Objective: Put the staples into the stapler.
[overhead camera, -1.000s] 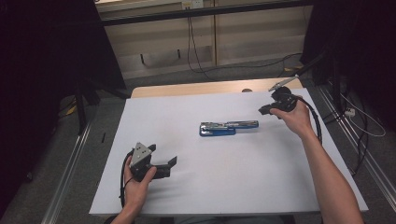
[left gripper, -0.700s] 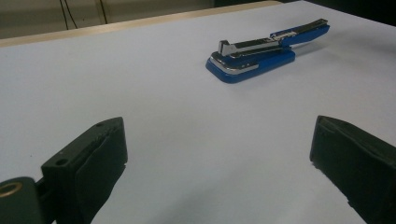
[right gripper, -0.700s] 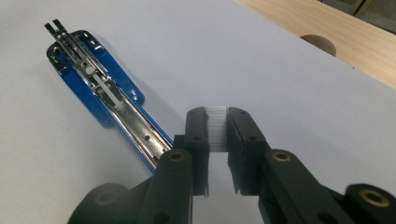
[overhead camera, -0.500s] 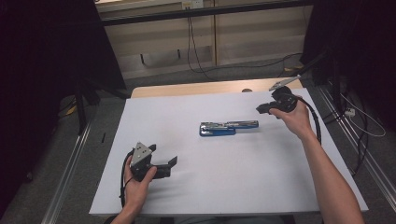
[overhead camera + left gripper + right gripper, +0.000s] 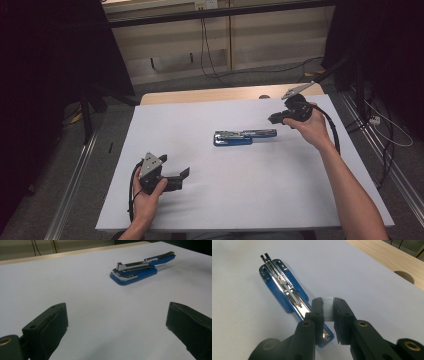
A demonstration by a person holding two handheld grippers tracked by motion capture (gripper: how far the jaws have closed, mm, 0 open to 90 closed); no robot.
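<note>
A blue stapler lies swung open flat in the middle of the white table top, its metal staple channel facing up. My right gripper hovers just right of the stapler's far end, shut on a short silvery strip of staples. In the right gripper view the strip hangs above the channel's near end. My left gripper rests at the front left of the table with its jaws wide open and nothing between them. In the left gripper view the stapler lies well ahead of the left gripper.
White sheet covers most of the table. A bare wooden strip with a round cable hole runs along the far edge. Cables trail on the floor behind and to the right.
My right gripper has edged slightly left toward the stapler with the staple strip still in it. The left gripper has stayed put.
</note>
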